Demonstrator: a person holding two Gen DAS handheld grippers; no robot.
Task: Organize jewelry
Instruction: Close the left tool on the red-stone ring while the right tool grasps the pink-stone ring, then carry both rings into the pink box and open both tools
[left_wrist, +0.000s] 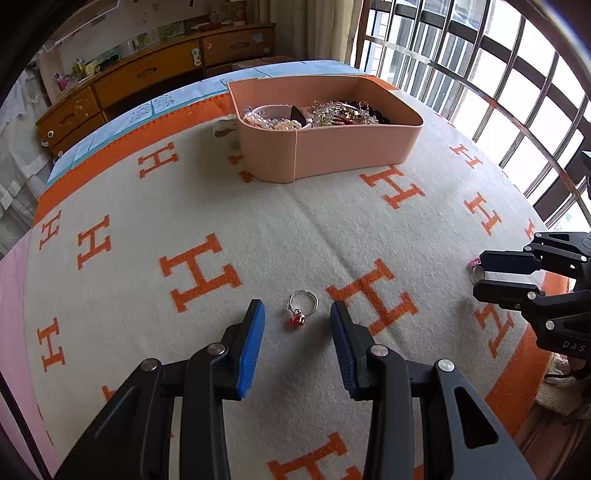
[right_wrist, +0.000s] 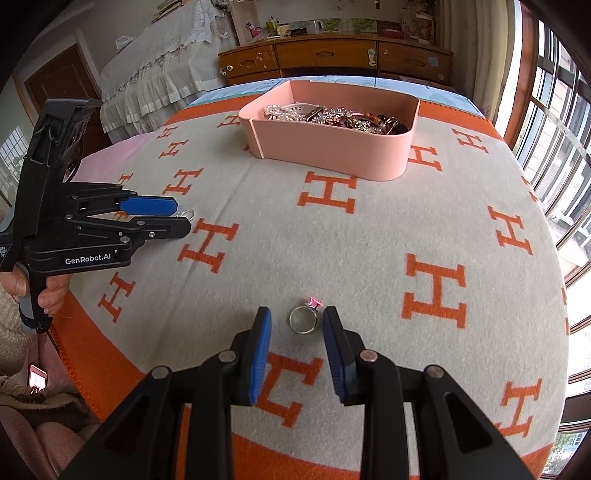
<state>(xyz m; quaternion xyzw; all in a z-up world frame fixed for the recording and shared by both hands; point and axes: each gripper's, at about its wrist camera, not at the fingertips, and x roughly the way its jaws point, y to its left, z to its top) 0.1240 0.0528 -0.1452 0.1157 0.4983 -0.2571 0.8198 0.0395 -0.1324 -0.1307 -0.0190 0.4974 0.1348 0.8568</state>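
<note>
- A silver ring with a red stone (left_wrist: 302, 307) lies flat on the H-patterned blanket (left_wrist: 258, 229), between the spread fingers of my left tool (left_wrist: 297, 314), touching neither.
- A silver ring with a pink stone (right_wrist: 305, 316) lies on the same blanket between the parted fingers of my right tool (right_wrist: 297, 320), just beside the right-side pad.
- Both rings are well apart from the pink jewelry box (right_wrist: 332, 147) farther back, which holds a heap of beads and pearls (left_wrist: 317, 115).
</note>
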